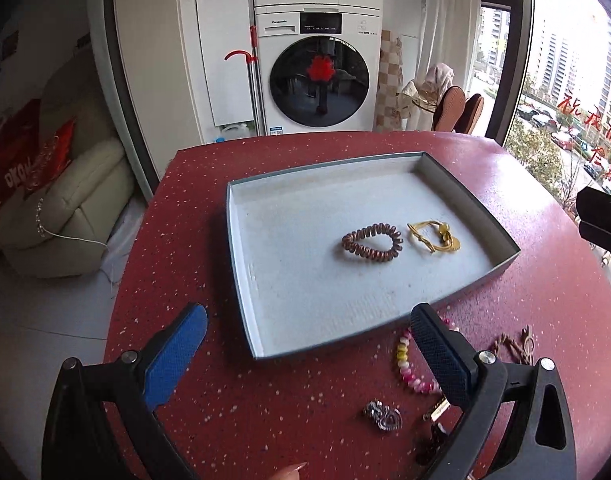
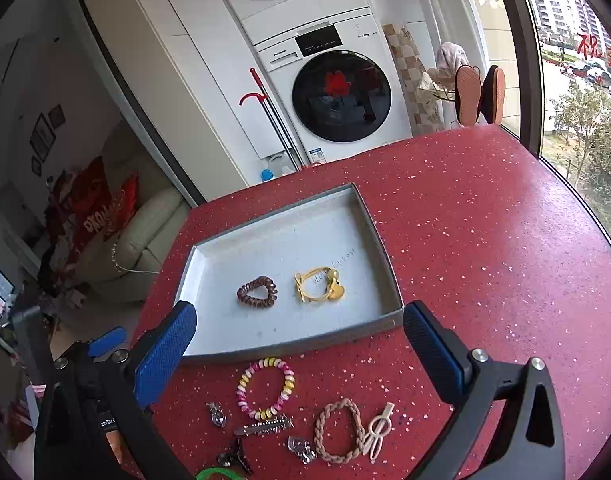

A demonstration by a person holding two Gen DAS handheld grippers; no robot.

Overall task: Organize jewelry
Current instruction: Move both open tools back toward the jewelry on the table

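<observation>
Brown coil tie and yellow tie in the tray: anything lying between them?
Nothing. In both wrist views only bare grey tray floor separates the brown coil tie from the yellow tie; they lie apart.

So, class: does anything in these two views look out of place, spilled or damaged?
Nothing looks spilled or damaged. The tray holds only a brown spiral hair tie and a yellow one; the pink-yellow bracelet and braided band lie unsorted on the table.
</observation>
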